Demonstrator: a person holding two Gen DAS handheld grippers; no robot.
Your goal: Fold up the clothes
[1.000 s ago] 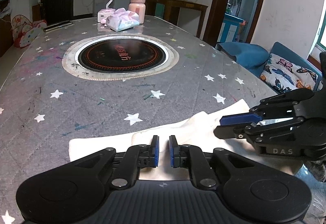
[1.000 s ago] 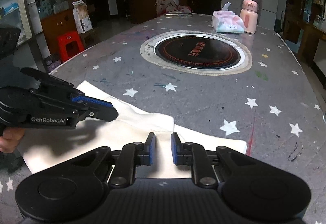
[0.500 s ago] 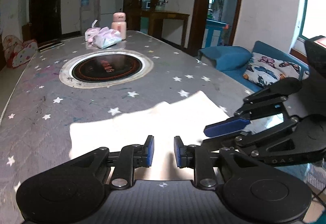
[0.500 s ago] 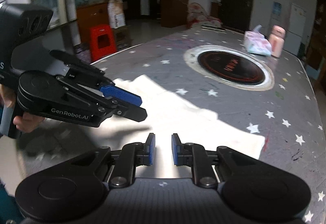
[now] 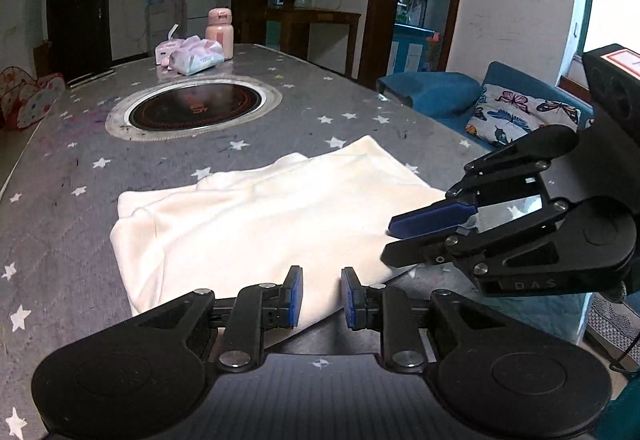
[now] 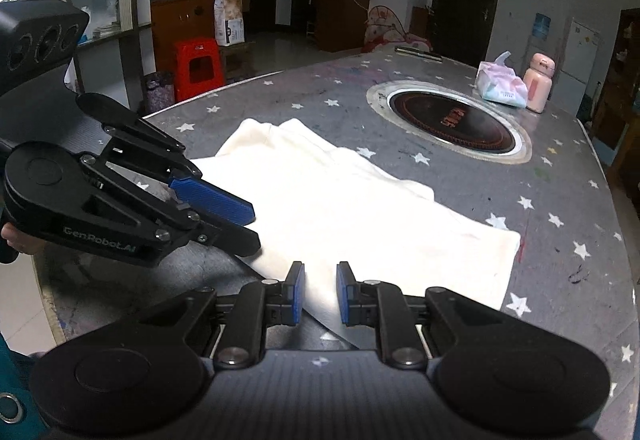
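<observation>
A folded cream garment (image 5: 272, 215) lies flat on the grey star-patterned table near its front edge; it also shows in the right wrist view (image 6: 352, 207). My left gripper (image 5: 321, 298) hovers over the garment's near edge, jaws slightly apart, holding nothing. My right gripper (image 6: 319, 294) is over the garment's near edge too, jaws slightly apart and empty. Each gripper shows in the other's view: the right one (image 5: 394, 240) at the garment's right edge, the left one (image 6: 250, 228) at its left edge.
A round black induction plate (image 5: 196, 105) is set into the table (image 5: 60, 167) beyond the garment. A tissue pack (image 5: 194, 55) and a pink bottle (image 5: 219, 33) stand at the far end. A blue sofa with a butterfly cushion (image 5: 520, 117) is to the right, a red stool (image 6: 198, 65) to the left.
Both grippers have pulled back and risen from the garment. Their jaws have opened a little wider. The garment now lies flat and whole in view.
</observation>
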